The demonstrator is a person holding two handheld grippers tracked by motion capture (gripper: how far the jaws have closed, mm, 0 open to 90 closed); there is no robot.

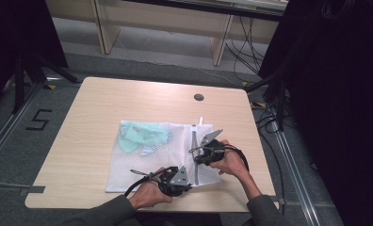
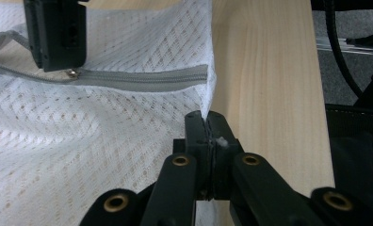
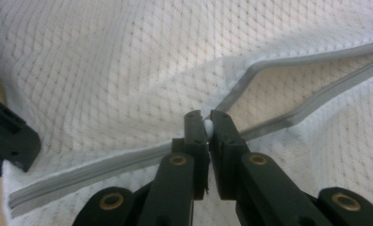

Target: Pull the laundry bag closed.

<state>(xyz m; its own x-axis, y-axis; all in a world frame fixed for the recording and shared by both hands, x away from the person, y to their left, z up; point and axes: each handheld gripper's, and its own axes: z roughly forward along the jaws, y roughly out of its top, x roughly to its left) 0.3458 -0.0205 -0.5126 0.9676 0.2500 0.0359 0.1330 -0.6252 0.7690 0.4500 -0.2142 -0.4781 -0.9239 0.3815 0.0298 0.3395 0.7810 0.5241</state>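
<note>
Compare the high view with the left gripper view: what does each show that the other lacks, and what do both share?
High view alone: pale green fabric inside the mesh bag, and the person's hands. Left gripper view alone: the left gripper shut on the bag's corner, and the zipper slider beside the right gripper. Shared: the white mesh bag, its grey zipper, the wooden table.

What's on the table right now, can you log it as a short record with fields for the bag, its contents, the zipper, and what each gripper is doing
surface: light wooden table
bag: white mesh laundry bag, lying flat
contents: pale green item inside, toward the far left of the bag
zipper: grey zipper, closed toward the bag's near corner, open farther along
left gripper: left gripper shut on the bag's corner edge
right gripper: right gripper shut on a small white piece at the zipper, seemingly the zipper pull
</note>
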